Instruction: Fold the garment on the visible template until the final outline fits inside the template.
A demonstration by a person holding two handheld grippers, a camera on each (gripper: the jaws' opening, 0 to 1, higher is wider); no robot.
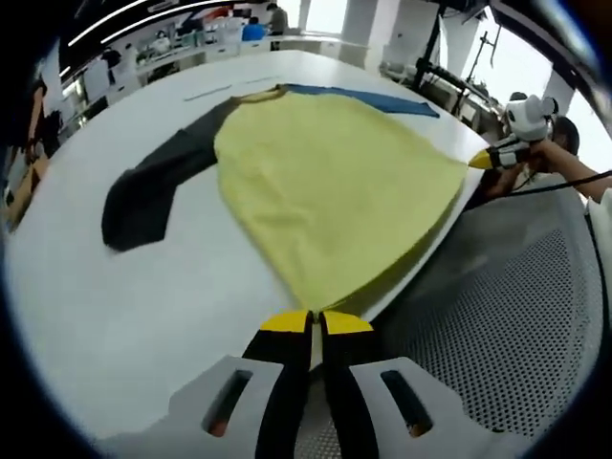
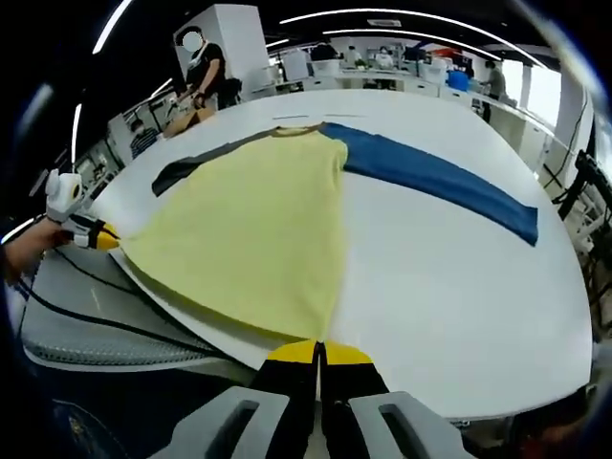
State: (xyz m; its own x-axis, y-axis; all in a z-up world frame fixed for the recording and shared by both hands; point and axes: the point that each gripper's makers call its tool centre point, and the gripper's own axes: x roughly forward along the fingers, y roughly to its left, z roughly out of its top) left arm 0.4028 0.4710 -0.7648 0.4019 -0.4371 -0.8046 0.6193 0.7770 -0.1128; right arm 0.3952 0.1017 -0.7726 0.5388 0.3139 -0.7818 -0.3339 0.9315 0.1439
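The yellow shirt lies flat on the white table, sleeves out sideways and collar far from both pinched tongs, the left gripper and right gripper each clamping a hem corner.

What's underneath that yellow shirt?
The yellow shirt lies on a white table. Its dark grey sleeve and blue sleeve lie spread on the tabletop. Anything beneath the shirt's body is covered.
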